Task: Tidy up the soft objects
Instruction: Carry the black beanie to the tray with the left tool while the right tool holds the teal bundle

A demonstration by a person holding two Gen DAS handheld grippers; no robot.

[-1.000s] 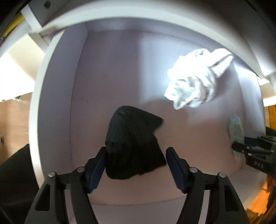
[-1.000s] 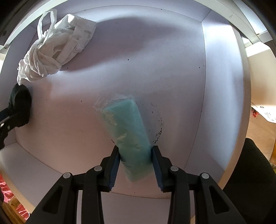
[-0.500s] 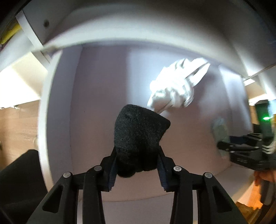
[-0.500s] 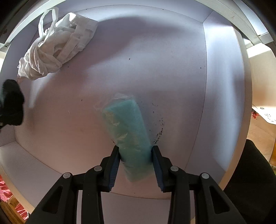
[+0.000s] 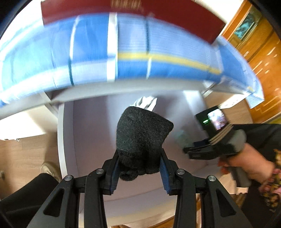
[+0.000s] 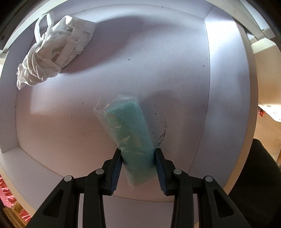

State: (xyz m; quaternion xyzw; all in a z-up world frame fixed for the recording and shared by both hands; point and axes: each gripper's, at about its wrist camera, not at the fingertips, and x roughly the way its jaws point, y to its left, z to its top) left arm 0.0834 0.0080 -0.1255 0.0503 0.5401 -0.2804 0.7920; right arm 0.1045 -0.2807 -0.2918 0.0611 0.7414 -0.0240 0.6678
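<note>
black knit cloth [image 5: 140, 140] clamped between left hand-held gripper [image 5: 139, 172] pads.

Left gripper [image 5: 139, 171]: jaws clamped on a black knit item [image 5: 140, 140], held above the white bin [image 5: 84, 133]. White crumpled cloth [image 5: 145, 102] lies partly hidden behind it. Blurred blue striped panel [image 5: 131, 57] fills the top, with a dark red edge [image 5: 166, 14] above. Right gripper [image 5: 198, 150] at right, in a person's hand [image 5: 249, 166].

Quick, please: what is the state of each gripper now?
Left gripper: closed on the black knit cloth.
Right gripper: closed on the wrapped teal sponge.
</note>
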